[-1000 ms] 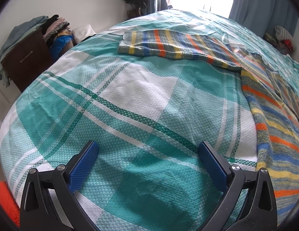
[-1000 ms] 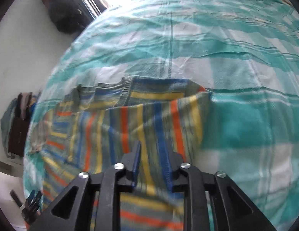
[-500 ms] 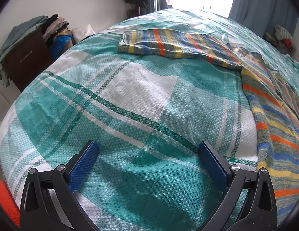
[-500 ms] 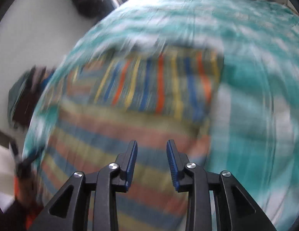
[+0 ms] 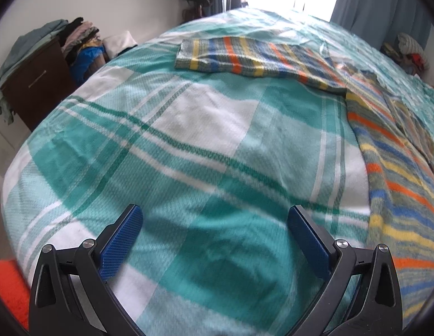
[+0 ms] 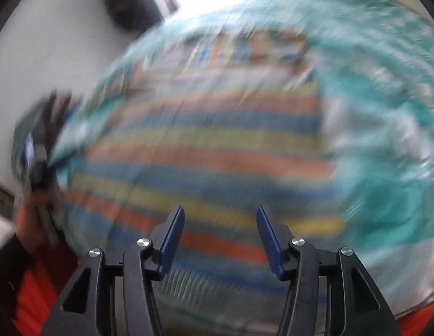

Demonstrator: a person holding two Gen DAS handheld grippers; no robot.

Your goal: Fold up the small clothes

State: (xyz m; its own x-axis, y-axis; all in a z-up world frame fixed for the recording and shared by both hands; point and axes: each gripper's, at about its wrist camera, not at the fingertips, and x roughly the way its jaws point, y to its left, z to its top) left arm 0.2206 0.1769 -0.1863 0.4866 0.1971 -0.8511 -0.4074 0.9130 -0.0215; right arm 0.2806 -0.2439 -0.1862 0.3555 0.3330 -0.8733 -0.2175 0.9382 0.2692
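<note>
Sweater [image 5: 396,168] lies flat on the bedspread [image 5: 205,145], one sleeve [image 5: 244,58] stretched across it toward the far edge. My left claw [image 5: 214,240] hangs wide over bare bedspread beside the sweater; my right claw [image 6: 220,238], half spread and empty, hangs above its blurred stripes. A dresser [image 5: 35,81] piled with clothes [image 5: 77,33] stands past the bedspread's left edge.
</note>
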